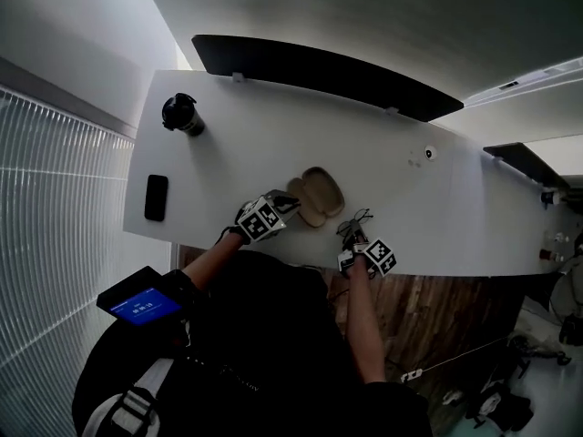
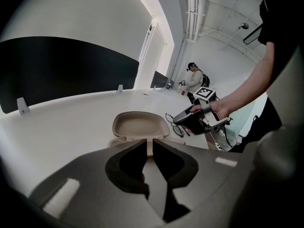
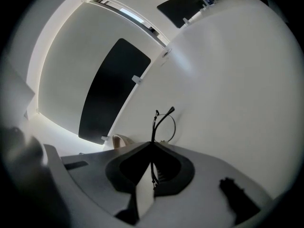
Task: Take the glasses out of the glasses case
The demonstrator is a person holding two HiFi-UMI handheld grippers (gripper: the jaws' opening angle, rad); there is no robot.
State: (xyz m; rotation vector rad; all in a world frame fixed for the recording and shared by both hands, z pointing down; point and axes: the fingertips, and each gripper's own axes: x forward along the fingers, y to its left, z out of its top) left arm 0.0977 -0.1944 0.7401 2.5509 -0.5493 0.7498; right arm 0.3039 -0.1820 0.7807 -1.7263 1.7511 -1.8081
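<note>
A white table [image 1: 383, 144] fills the middle, a dark panel [image 1: 319, 73] along its far edge. Ribbed white wall [image 1: 55, 244] at left; wood floor [image 1: 437, 317] lower right.

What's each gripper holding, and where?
Right tongs pinch the glasses by the wire frame; left tongs clamp the case at its near edge.

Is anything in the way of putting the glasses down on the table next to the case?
Nothing I can see. The right gripper holds the glasses to the right of the open case, with only bare table around them. The left gripper pinches the case's near edge, clear of them.
</note>
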